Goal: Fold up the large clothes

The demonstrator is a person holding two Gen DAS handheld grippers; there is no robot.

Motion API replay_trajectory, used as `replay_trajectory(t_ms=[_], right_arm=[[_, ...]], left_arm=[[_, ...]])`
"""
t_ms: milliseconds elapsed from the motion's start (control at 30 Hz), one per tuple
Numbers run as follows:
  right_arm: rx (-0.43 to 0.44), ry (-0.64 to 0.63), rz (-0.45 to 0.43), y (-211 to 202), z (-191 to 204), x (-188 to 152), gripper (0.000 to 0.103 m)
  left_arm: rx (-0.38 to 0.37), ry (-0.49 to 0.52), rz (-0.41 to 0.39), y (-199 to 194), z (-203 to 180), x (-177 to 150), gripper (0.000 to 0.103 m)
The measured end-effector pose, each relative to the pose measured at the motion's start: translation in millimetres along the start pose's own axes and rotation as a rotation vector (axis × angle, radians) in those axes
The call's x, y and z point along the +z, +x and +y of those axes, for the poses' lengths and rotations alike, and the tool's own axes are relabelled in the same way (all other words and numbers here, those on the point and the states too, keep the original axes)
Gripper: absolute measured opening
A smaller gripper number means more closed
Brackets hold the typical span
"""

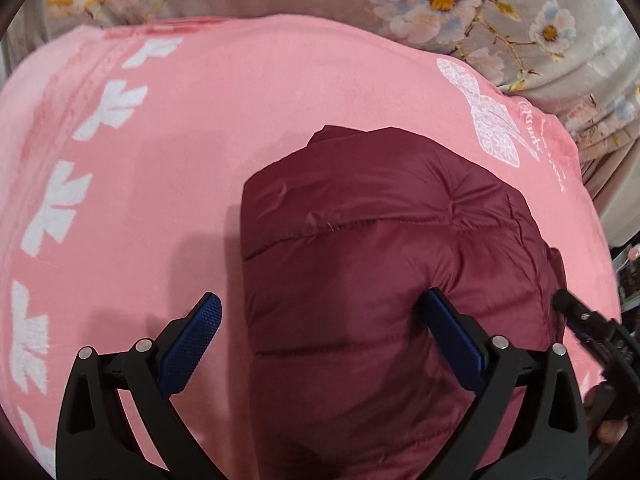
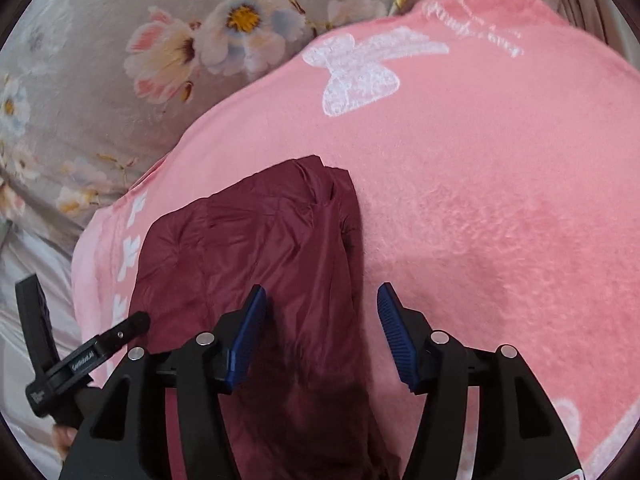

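The maroon puffer jacket (image 1: 392,264) lies folded on the pink blanket (image 1: 168,168), long axis running near-to-far. Both claws gape empty over its near end (right claw (image 2: 322,300) straddles the right edge, left claw (image 1: 322,312) the left).

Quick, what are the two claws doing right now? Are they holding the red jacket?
Left claw: open, holding nothing; maroon jacket lies under it.
Right claw: open, holding nothing, above the jacket's edge.

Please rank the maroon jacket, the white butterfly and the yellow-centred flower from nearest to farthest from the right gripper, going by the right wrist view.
1. Maroon jacket: under the right gripper, left of centre.
2. White butterfly: farther up, on the pink blanket.
3. Yellow-centred flower: farthest, upper left, on the floral sheet.
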State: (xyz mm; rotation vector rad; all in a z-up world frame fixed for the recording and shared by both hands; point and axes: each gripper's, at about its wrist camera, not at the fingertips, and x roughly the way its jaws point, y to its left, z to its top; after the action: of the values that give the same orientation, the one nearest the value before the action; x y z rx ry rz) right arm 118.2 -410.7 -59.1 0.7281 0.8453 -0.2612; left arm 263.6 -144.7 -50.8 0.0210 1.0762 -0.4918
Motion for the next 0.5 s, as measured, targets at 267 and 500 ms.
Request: replay_trajectory(t_ms=[267, 500], right_arm=[[0.107, 0.035, 0.027, 28, -10, -7, 0.067], [0.160, -0.014, -0.006, 31, -7, -13, 0.055]], left_arm=[[-0.137, -0.098, 0.067, 35, 14, 5, 0.098], [-0.175, -0.095, 0.072, 40, 12, 3, 0.098]])
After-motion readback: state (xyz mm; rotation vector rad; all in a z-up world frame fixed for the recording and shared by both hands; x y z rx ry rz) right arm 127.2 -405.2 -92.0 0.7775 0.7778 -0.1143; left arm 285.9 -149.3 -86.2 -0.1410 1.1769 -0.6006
